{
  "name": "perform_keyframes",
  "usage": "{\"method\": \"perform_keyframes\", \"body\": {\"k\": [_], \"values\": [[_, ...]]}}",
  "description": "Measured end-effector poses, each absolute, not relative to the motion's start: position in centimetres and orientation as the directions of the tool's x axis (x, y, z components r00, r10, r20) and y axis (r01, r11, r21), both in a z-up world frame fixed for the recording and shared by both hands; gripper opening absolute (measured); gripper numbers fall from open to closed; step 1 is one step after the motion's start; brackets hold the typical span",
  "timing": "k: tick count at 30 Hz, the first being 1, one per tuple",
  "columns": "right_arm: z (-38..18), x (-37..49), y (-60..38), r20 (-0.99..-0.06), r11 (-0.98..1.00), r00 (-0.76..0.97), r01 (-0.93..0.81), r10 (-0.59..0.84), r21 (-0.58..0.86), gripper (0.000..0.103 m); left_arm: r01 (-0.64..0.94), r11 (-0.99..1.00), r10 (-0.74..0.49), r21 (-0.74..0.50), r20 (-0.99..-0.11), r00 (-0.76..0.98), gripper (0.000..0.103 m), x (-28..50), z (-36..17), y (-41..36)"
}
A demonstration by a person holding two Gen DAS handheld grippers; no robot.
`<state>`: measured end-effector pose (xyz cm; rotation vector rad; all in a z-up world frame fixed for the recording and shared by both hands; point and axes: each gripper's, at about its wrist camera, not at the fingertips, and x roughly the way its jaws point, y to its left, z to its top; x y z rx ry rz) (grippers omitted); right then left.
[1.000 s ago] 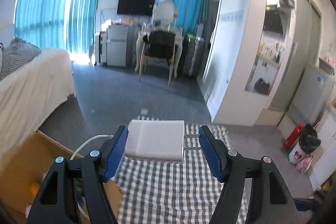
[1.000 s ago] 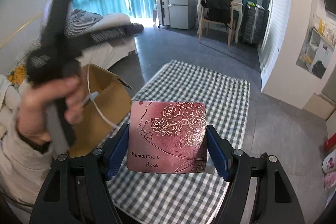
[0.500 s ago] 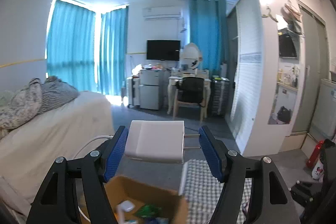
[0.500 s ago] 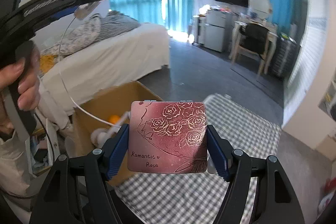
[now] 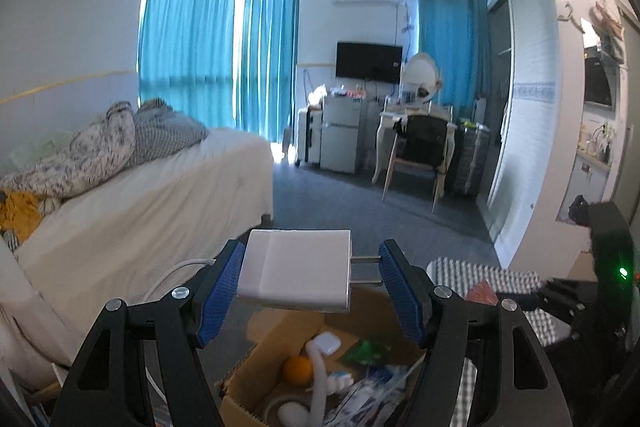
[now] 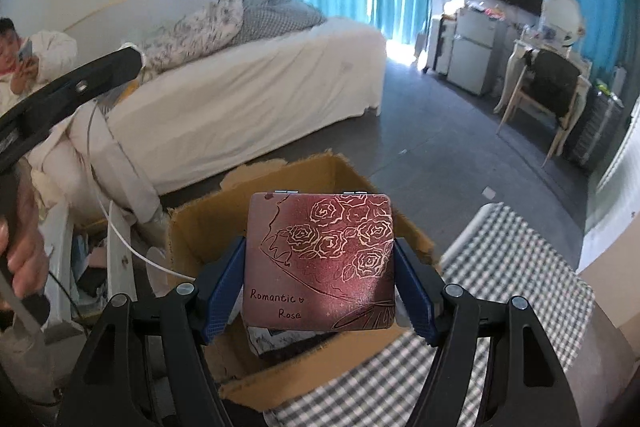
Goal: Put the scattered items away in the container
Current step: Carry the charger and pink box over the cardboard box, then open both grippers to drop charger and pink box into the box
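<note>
The left tool (image 5: 308,279) grasps a white charger (image 5: 294,275) above the open cardboard box (image 5: 256,383); the right tool (image 6: 320,287) grasps a rose-patterned case (image 6: 320,261) over that box (image 6: 208,227).

My left wrist cam looks shallowly across room; right tilts steeper, close above cardboard box (image 6: 280,187); both share box, bed (image 5: 160,195).
</note>
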<state>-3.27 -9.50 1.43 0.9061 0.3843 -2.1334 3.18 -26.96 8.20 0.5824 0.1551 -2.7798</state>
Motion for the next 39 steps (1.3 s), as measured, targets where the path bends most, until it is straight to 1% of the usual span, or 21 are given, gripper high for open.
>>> {"method": "perform_keyframes", "body": {"k": [6, 13, 23, 25, 26, 27, 28, 29, 30, 36, 39], "values": [[-3.2, -6.1, -12.4, -0.776, -0.657, -0.396, 0.753, -0.491, 0.031, 0.071, 0.289, -0.955, -0.225, -0.061, -0.483, -0.846, 0.070, 1.3, 3.6, -27.2], [-7.3, -8.7, -13.1, -0.830, -0.674, -0.356, 0.738, -0.430, 0.033, 0.071, 0.271, -0.960, -0.188, -0.064, -0.570, -0.800, 0.070, -1.2, -0.9, -27.1], [-9.6, -10.1, -13.5, -0.864, -0.690, -0.336, 0.724, -0.375, 0.018, 0.071, 0.274, -0.961, -0.173, -0.045, -0.673, -0.719, 0.071, -3.5, -5.4, -26.3], [-9.5, -10.0, -13.5, -0.860, -0.694, -0.345, 0.720, -0.375, 0.013, 0.075, 0.278, -0.960, -0.185, -0.026, -0.686, -0.704, 0.072, -3.7, -5.9, -25.9], [-9.3, -10.0, -13.5, -0.859, -0.698, -0.350, 0.716, -0.374, 0.012, 0.082, 0.281, -0.960, -0.192, -0.019, -0.687, -0.701, 0.072, -3.7, -6.0, -25.9], [-9.2, -10.0, -13.5, -0.857, -0.701, -0.356, 0.713, -0.373, 0.009, 0.087, 0.284, -0.959, -0.199, -0.012, -0.685, -0.701, 0.075, -3.7, -6.1, -25.8], [-9.1, -10.0, -13.4, -0.853, -0.705, -0.364, 0.709, -0.373, 0.006, 0.089, 0.288, -0.958, -0.207, -0.006, -0.681, -0.702, 0.086, -3.7, -6.0, -25.7], [-9.1, -10.1, -13.5, -0.854, -0.706, -0.365, 0.708, -0.372, 0.005, 0.092, 0.292, -0.956, -0.215, 0.000, -0.677, -0.704, 0.091, -3.7, -5.9, -25.6], [-9.1, -10.1, -13.5, -0.854, -0.708, -0.364, 0.706, -0.371, 0.006, 0.092, 0.296, -0.955, -0.223, 0.006, -0.672, -0.706, 0.095, -3.6, -5.9, -25.5], [-8.6, -9.9, -13.0, -0.850, -0.720, -0.376, 0.694, -0.370, 0.006, 0.093, 0.309, -0.951, -0.241, 0.022, -0.679, -0.694, 0.103, -3.7, -5.5, -25.3], [-8.1, -9.6, -12.7, -0.843, -0.725, -0.390, 0.688, -0.371, 0.000, 0.097, 0.313, -0.949, -0.250, 0.031, -0.679, -0.690, 0.103, -3.6, -5.0, -25.1]]}}
